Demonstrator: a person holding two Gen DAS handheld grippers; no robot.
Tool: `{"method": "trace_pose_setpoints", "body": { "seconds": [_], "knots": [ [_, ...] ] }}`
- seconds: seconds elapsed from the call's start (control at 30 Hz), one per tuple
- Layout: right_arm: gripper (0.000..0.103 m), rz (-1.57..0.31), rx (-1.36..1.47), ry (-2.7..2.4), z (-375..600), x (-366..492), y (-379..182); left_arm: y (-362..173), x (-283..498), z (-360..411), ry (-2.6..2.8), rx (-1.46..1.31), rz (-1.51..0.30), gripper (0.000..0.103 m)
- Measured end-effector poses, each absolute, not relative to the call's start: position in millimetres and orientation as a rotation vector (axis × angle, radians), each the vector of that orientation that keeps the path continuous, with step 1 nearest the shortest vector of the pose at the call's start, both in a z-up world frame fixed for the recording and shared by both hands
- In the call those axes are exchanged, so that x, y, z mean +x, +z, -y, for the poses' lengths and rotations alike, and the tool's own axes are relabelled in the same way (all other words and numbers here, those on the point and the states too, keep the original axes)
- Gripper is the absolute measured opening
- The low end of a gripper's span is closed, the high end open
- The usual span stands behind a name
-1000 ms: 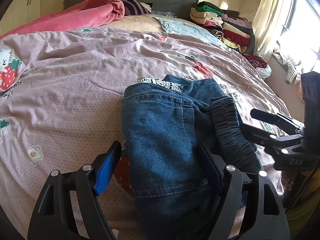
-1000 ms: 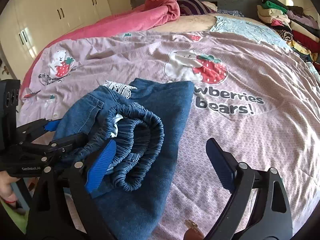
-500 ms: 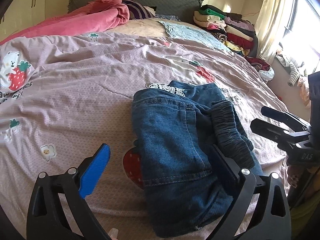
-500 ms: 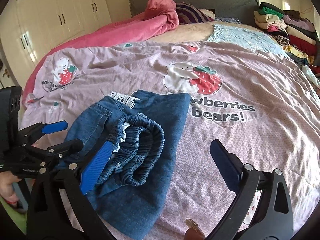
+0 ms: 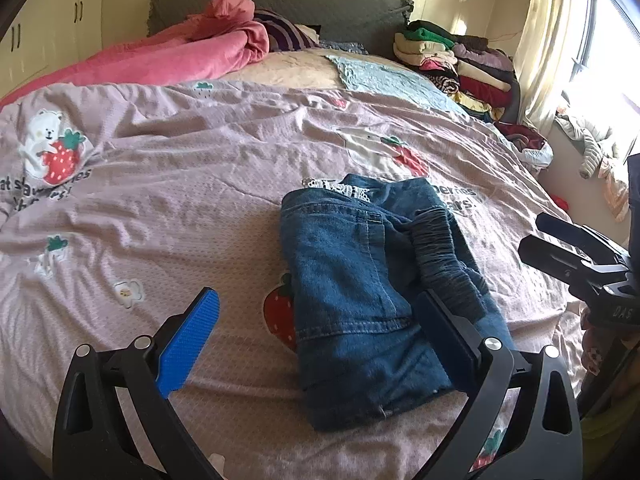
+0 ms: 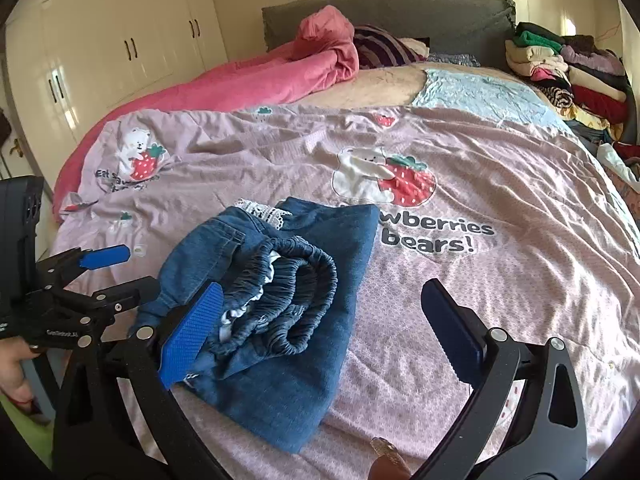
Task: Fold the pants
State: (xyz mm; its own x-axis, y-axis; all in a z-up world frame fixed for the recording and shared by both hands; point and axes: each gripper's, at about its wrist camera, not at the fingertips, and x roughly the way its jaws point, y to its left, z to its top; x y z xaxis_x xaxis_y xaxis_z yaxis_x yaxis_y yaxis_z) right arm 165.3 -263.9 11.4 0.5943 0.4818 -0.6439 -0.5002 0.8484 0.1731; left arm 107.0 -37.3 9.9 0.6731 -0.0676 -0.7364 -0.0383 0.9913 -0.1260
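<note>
Left gripper, jaws wide apart, holds nothing, near the bed's front edge. Folded jeans lie on the bedspread just ahead w/ elastic waistband on top; right gripper likewise spread, empty.

A lilac bedcover with bears and strawberries lies over the bed; a pink blanket is bunched near the grey headboard; folded clothes are piled beside the curtain; cream wardrobe doors stand behind.
</note>
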Motion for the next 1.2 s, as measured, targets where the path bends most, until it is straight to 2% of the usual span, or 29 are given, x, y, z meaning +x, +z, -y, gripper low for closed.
{"method": "trace_pose_setpoints", "body": {
  "seconds": [0.53,1.2],
  "knots": [
    [0.094,-0.655,-0.03,0.58,279.2,117.3,38.3,41.0,52.8,51.4,-0.011,-0.101,-0.747,0.098],
    [0.094,-0.589,-0.015,0.57,305.4,61.2,53.7,55.0,-6.6,59.4,-0.017,-0.095,-0.702,0.098]
  ]
}}
